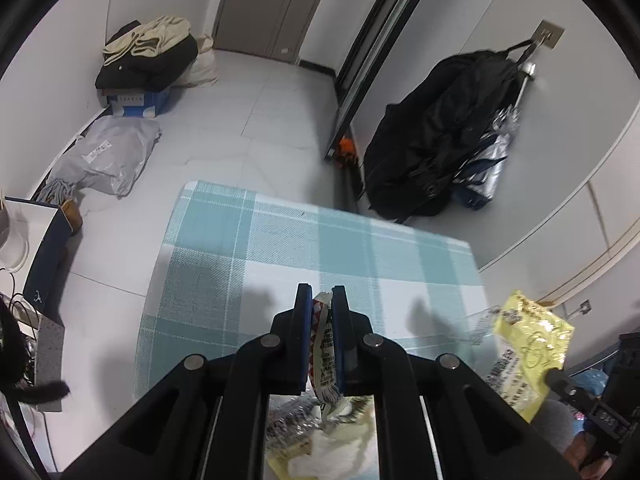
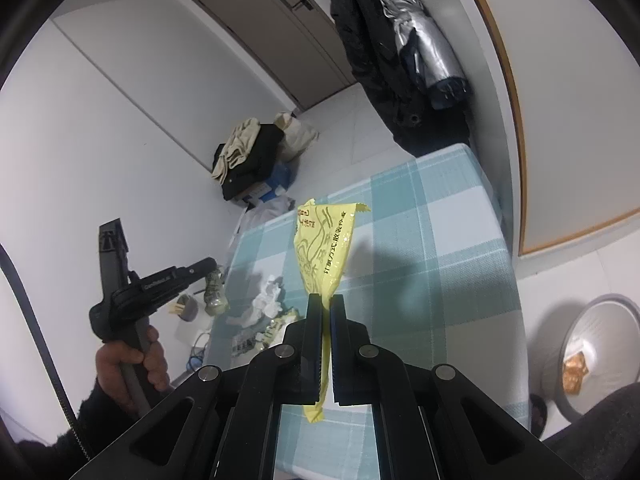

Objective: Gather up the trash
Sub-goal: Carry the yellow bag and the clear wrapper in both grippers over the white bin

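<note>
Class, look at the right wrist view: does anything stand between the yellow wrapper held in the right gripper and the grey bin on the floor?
Nothing visible does. The right gripper holds the yellow plastic wrapper above the checked tablecloth; the round grey bin stands open beyond the table's right edge, with only open space between them.

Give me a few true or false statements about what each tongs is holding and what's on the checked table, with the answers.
1. The right tongs grip a yellow wrapper. True.
2. The left tongs are open and hold nothing. False: they are shut on a red and white wrapper.
3. The table has a blue and white checked cloth. True.
4. The table holds no more trash. False: crumpled white paper and other wrappers still lie on it.
5. The grey bin stands on the table. False: it sits on the floor beside it.
</note>
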A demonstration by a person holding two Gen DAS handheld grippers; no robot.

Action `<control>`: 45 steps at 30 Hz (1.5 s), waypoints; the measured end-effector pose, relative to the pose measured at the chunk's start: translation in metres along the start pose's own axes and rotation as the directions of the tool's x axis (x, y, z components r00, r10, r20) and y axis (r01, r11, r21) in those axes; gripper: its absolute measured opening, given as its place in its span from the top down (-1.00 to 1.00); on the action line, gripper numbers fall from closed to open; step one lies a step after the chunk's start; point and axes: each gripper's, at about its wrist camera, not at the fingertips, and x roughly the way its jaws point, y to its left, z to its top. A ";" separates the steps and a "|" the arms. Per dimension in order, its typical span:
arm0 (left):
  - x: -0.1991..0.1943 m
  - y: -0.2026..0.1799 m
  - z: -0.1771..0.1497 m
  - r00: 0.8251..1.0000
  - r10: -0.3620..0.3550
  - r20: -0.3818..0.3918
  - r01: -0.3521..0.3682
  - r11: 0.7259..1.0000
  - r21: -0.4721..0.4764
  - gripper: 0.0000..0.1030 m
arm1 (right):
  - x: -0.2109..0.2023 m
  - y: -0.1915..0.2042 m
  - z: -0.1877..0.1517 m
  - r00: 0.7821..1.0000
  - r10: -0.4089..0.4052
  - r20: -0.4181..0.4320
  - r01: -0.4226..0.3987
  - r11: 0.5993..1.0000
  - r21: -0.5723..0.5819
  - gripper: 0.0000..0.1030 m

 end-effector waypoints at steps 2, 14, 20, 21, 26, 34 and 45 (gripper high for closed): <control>-0.007 -0.007 0.000 1.000 0.020 0.016 -0.020 1.000 0.016 0.89 | -0.002 0.003 -0.001 1.000 0.004 0.003 -0.004 1.000 -0.005 0.94; -0.062 -0.053 0.000 0.990 -0.054 0.129 0.039 0.993 0.113 0.89 | -0.039 0.024 0.001 0.996 0.029 0.081 -0.025 0.998 -0.051 0.94; -0.078 -0.089 -0.003 0.983 -0.116 0.143 0.090 0.981 0.173 0.89 | -0.074 0.023 0.007 0.987 0.035 0.155 -0.026 0.998 -0.060 0.94; -0.080 -0.098 -0.002 0.981 -0.131 0.142 0.104 0.977 0.184 0.89 | -0.080 0.021 0.008 0.986 0.035 0.166 -0.026 0.998 -0.056 0.94; -0.084 -0.140 -0.005 0.972 -0.192 0.138 0.154 0.957 0.247 0.89 | -0.120 0.003 0.016 0.971 0.022 0.240 -0.016 0.999 -0.028 0.94; -0.054 -0.219 -0.013 0.950 -0.311 0.029 0.285 0.900 0.330 0.89 | -0.186 -0.047 0.021 0.931 -0.070 0.358 0.049 0.997 0.067 0.94; 0.030 -0.313 -0.045 0.912 -0.352 -0.212 0.409 0.825 0.391 0.89 | -0.226 -0.160 0.002 0.883 -0.312 0.351 0.203 0.927 0.314 0.94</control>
